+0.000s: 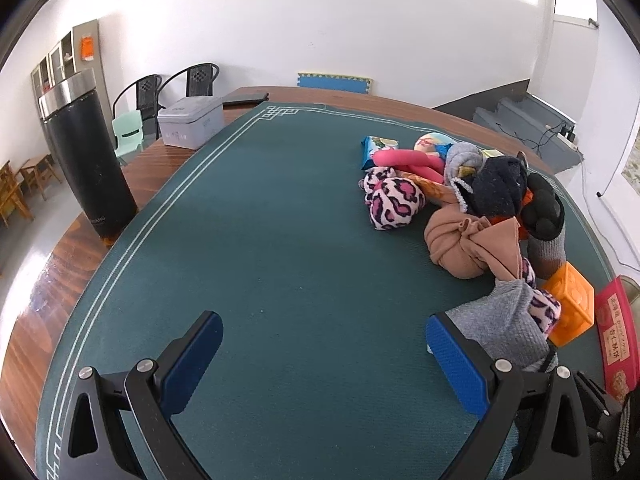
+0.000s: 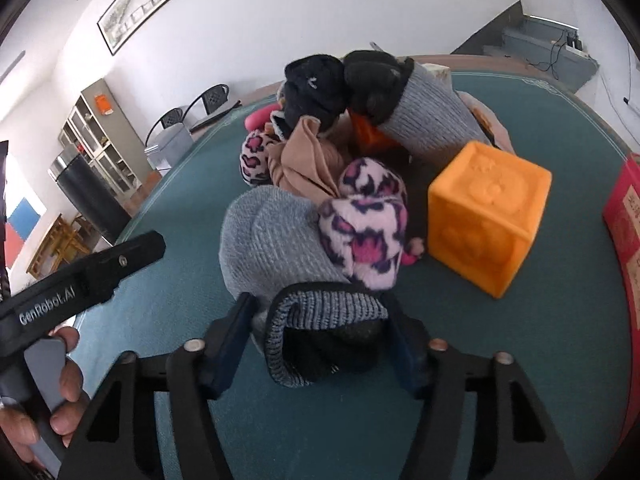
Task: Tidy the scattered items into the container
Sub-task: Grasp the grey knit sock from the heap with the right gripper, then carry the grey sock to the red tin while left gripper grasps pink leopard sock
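a: white walls and a green mat [image 1: 280,220] over a wooden table. from the left wrist view, the left gripper [image 1: 324,354] hangs above bare mat with its blue pads wide apart and nothing between them.

b: and the clutter?

a: taking the orange block [image 1: 570,304] as the mark: a grey knit sock [image 1: 504,328] lies just beside it on the gripper's side, a tan knotted cloth [image 1: 464,244] sits beyond it, and a pink leopard sock ball [image 1: 394,202] farther still. a red box [image 1: 616,340] stands on the block's other side, at the frame edge. a grey tin [image 1: 192,124] rests on the bare wood far across the mat, well apart from the pile; it could be the container, though i can't say.

b: the right wrist view?

a: the right gripper [image 2: 320,344] has its pads on either side of the cuff of the grey knit sock [image 2: 320,316], pressing on it as far as i can judge. a second leopard sock [image 2: 368,224] leans on that sock, touching it, between it and the orange block [image 2: 486,216]. a hand [image 2: 48,396] holding the other gripper shows at the left edge.

b: progress?

a: early, i'd judge. nothing shows inside any container; the whole pile is left on the mat, with the grey sock first to go.
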Demonstrator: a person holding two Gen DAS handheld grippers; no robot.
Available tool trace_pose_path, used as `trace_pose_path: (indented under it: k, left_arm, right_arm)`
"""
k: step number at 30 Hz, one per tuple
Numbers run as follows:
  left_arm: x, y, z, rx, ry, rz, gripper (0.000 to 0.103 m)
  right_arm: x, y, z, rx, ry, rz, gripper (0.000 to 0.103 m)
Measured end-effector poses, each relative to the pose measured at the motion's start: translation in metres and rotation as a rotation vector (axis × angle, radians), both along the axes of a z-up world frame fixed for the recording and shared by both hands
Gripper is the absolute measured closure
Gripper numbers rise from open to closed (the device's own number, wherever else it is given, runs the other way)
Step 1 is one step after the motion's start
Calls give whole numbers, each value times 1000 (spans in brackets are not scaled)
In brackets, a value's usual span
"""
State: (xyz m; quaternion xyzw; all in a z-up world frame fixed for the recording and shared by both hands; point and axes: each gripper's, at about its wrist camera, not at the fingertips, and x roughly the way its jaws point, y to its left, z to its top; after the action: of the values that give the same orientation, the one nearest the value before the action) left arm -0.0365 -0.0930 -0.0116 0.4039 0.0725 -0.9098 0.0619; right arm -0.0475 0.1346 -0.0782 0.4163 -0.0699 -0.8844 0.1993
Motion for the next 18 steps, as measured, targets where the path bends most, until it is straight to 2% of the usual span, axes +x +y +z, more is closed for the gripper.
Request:
trace_pose_path:
  k: [5,8,14,18]
  left_arm:
    - [1,1,0,3,9,-19,0]
    - [1,2,-1,19,10,-33,0]
    - [-1,9,-4,18,24,-69,0]
    - [-2,25,-4,5,45,-132,0]
  right_arm:
    - [10,-2,6,21,33,13,64]
    - [25,2,16,31,86,-3,70]
    - [56,35,47,-35,234,-120,72]
    - [65,63,60,-71,298,-267,72]
